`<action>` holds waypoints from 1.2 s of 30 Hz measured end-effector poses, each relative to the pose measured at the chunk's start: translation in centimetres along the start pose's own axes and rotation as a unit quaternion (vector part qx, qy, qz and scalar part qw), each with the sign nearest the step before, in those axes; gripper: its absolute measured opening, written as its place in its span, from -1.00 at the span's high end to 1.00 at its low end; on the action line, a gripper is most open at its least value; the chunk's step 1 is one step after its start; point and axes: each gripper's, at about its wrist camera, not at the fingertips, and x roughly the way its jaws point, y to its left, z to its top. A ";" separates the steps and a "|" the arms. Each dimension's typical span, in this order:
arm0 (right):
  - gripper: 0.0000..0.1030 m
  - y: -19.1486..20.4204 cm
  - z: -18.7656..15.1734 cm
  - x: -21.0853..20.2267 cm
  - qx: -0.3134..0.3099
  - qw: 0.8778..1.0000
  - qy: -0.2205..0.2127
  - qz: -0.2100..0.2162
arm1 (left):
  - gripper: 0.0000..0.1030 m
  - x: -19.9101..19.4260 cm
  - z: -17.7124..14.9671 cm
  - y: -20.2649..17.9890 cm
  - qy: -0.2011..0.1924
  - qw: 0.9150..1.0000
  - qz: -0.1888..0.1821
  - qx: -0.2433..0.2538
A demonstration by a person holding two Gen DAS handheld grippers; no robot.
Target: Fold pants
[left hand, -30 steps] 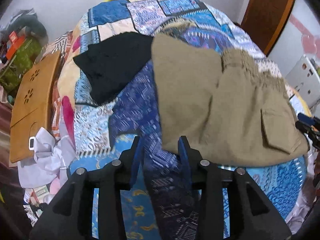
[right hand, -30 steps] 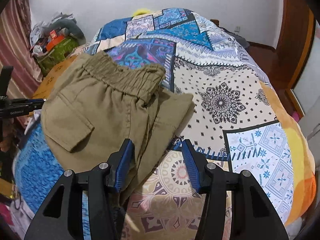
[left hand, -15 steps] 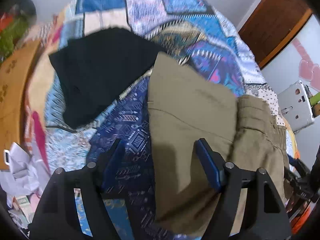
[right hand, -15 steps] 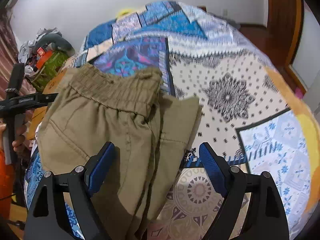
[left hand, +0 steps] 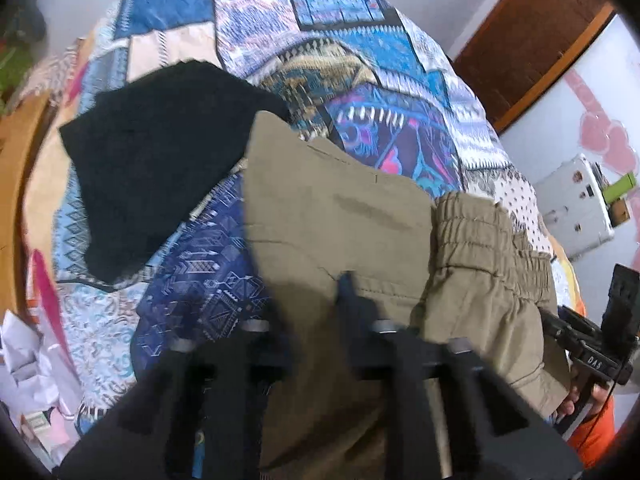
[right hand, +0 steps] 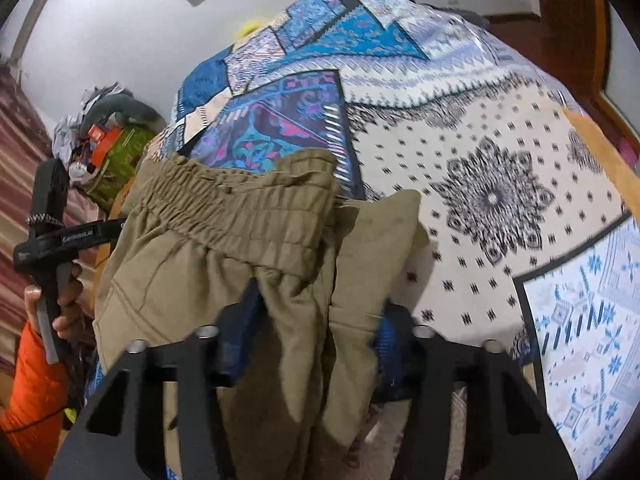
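The khaki pants (left hand: pixel 344 220) lie folded on the patterned bedspread (left hand: pixel 380 52), elastic waistband to the right. My left gripper (left hand: pixel 308 304) is over their near left edge, its fingers blurred and close together with khaki cloth between them. In the right wrist view the pants (right hand: pixel 208 264) bunch up at the waistband, and my right gripper (right hand: pixel 320 320) has its blue-padded fingers on either side of a raised fold of the cloth. The other handle and a hand in an orange sleeve (right hand: pixel 36 344) show at the left.
A black garment (left hand: pixel 160 160) lies on the bed left of the pants. A wooden board (left hand: pixel 16 200) and loose paper sit at the bed's left edge. A wooden door (left hand: pixel 532 36) and a white power strip (left hand: pixel 576 204) are at the right.
Both grippers have moved forward onto the pants and narrowed around the cloth. The right side of the pants has lifted and bunched between the right fingers.
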 end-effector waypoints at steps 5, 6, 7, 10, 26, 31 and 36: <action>0.61 2.1 1.7 -0.8 -0.057 0.998 -0.014 -0.012 | 0.93 -2.6 -0.3 0.1 -0.034 0.999 0.011 -0.011; 0.62 2.5 2.2 -1.0 -0.064 0.998 -0.017 -0.010 | 0.93 -3.1 -0.3 0.0 -0.040 0.999 0.014 -0.009; 0.62 3.1 2.7 -1.2 -0.072 0.997 -0.021 -0.008 | 0.93 -3.7 -0.3 0.0 -0.047 0.999 0.017 -0.008; 0.63 5.7 4.7 -1.6 -0.115 0.993 -0.027 0.003 | 0.93 -6.0 -0.3 0.4 -0.078 0.996 0.035 -0.016; 0.63 20.4 16.7 5.0 -0.245 0.965 -0.089 0.016 | 0.93 -14.8 3.7 10.0 -0.219 0.960 0.149 -0.085; 0.63 21.4 19.3 9.9 -0.244 0.967 -0.070 0.009 | 0.93 -12.1 5.5 13.0 -0.200 0.961 0.167 -0.092; 0.63 21.0 20.9 16.9 -0.228 0.973 -0.021 -0.005 | 0.93 -6.2 7.4 16.7 -0.163 0.965 0.176 -0.107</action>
